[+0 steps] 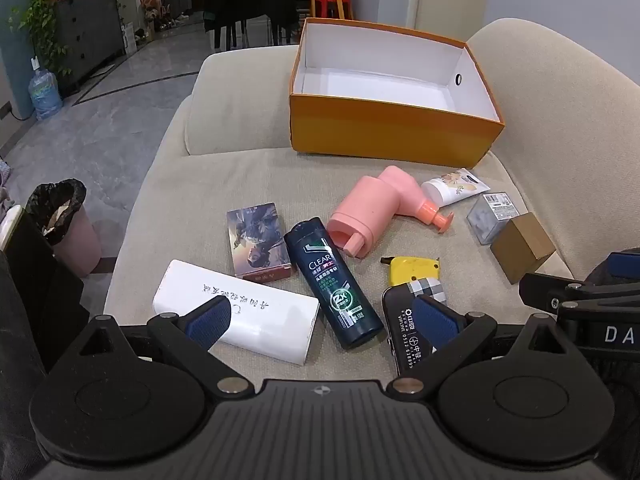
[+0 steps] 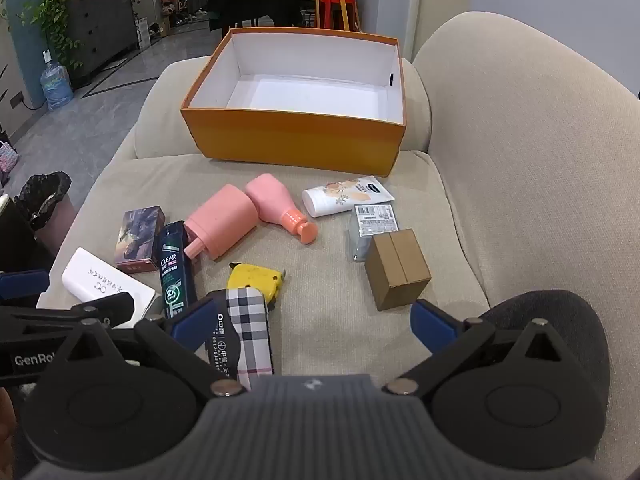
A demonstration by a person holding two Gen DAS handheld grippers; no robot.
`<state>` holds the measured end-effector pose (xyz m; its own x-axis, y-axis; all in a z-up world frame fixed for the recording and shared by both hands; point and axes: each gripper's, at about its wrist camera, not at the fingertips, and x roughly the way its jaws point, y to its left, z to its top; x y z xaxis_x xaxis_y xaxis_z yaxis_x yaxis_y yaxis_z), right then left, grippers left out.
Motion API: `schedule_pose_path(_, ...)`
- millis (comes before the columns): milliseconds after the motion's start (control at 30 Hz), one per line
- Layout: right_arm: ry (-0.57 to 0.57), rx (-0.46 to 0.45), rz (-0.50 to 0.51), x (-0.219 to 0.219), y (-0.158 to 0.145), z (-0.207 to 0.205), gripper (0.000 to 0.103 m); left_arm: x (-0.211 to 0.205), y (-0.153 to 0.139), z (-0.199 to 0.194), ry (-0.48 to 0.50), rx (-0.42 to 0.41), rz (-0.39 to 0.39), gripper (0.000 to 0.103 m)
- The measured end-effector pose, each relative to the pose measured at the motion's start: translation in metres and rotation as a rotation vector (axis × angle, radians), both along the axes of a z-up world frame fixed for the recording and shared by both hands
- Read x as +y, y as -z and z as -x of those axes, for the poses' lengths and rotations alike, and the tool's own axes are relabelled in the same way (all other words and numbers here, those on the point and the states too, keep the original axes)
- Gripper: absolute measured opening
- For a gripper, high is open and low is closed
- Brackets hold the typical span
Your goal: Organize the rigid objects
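Observation:
An empty orange box with a white inside stands at the back of a beige sofa seat. In front of it lie a dark shampoo bottle, a white case, a printed card box, two pink pump bottles, a yellow tape measure, a checked black case, a white tube, a clear box and a brown carton. My left gripper hangs open above the shampoo bottle. My right gripper is open too, holding nothing.
The sofa's backrest rises on the right. A bin lined with a black bag stands on the floor to the left of the seat. Further off are a water jug, a dark cabinet with plants and stacked stools.

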<state>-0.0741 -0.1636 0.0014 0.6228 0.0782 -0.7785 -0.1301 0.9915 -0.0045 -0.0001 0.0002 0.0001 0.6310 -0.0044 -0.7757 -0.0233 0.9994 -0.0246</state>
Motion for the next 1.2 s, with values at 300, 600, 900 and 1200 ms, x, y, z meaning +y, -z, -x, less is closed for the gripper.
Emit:
schedule_pose_path(300, 0.0, -0.005, 0.0, 0.0004, -0.0009, 0.0008, 0.101, 0.0027, 0.0003, -0.0015, 0.001, -0.001, -0.005, 0.103)
schedule_pose_path(600, 0.003, -0.004, -0.001, 0.0014, -0.0007, 0.0024, 0.101, -0.0005, 0.0002, 0.0, 0.0, -0.003, -0.012, 0.103)
schedule_pose_path(900, 0.003, -0.004, -0.002, -0.0015, -0.0015, 0.0016, 0.101, -0.0007, 0.0003, 0.0, 0.0, -0.003, -0.015, 0.103)
schedule_pose_path(1200, 0.005, -0.003, -0.003, -0.0019, -0.001, 0.0007, 0.101, -0.0009, 0.0003, 0.0, -0.001, -0.003, -0.016, 0.103)
